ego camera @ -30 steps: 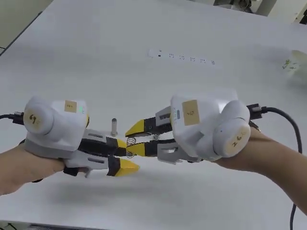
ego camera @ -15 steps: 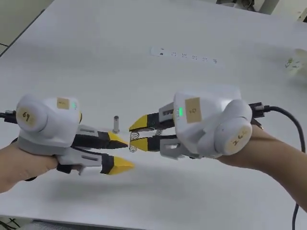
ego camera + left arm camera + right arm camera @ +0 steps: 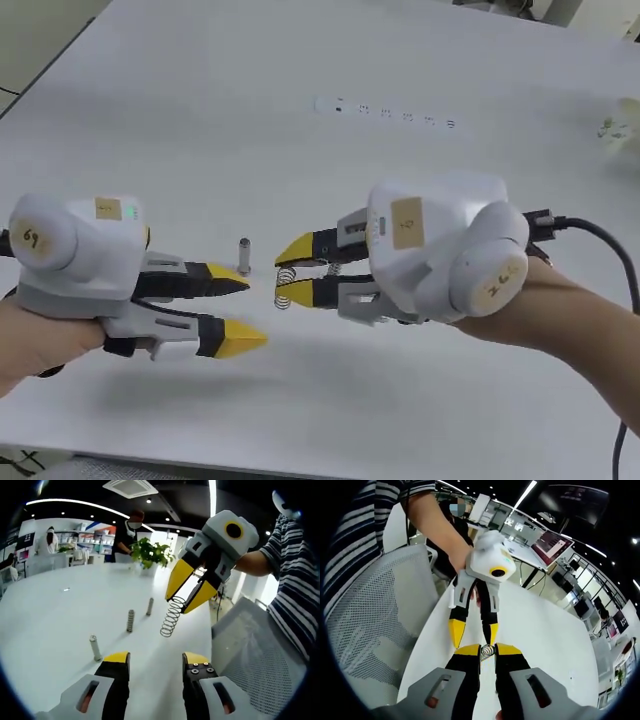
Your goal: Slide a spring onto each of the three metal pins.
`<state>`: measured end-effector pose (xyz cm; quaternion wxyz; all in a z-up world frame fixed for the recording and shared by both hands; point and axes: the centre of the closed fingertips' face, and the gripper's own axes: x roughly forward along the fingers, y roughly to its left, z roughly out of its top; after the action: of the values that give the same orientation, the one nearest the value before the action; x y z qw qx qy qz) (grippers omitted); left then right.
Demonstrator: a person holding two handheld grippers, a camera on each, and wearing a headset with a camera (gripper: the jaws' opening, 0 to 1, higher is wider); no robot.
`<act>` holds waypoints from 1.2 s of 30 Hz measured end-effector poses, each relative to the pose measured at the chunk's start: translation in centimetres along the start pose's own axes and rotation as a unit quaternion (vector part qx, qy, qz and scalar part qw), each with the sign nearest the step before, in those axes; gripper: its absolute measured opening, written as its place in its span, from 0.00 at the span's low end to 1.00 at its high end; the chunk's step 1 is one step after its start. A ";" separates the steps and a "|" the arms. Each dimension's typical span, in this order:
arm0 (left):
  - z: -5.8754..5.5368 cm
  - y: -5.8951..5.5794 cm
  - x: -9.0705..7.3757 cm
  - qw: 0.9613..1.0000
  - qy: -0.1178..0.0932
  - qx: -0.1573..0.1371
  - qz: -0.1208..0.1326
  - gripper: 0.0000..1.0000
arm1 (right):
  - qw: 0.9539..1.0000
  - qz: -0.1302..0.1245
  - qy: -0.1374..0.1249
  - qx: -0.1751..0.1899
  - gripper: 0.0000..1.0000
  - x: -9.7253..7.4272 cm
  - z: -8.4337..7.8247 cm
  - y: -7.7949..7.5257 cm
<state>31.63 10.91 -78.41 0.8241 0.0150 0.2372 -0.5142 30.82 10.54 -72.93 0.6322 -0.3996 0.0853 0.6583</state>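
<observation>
White desk [image 3: 300, 60] is seen under both claws. R claw [image 3: 284, 277] is clamped on a spring [image 3: 171, 616], held just right of L claw [image 3: 252, 312], whose jaws are spread wide w/ nothing btwn. A pin [image 3: 244, 252] is stood upright just left of the spring, beyond L claw's tips.

I see a white table [image 3: 300, 60] w/ a white power strip [image 3: 395, 113] lying flat on its far side. Left gripper view bg: leafy potted plant [image 3: 150, 554] at table's far end, one person [image 3: 128, 534] beside it, another [image 3: 50, 539] further off. Right gripper view: grey mesh chair [image 3: 375, 610] by table edge, monitors [image 3: 552, 545] behind.
</observation>
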 end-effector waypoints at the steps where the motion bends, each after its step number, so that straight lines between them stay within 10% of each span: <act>1: 0.0 0.1 -0.1 1.000 0.000 -0.001 0.002 0.36 | 1.000 0.000 0.000 0.001 0.08 0.0 0.0 0.0; 36: -0.5 2.8 -3.4 0.997 -0.026 -0.025 0.068 0.75 | 0.999 -0.028 0.014 0.028 0.08 0.8 -2.0 -1.8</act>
<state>32.61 15.23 -78.07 0.8632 -0.0024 0.2272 -0.4508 33.39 10.29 -74.01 0.6603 -0.3930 0.1017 0.6318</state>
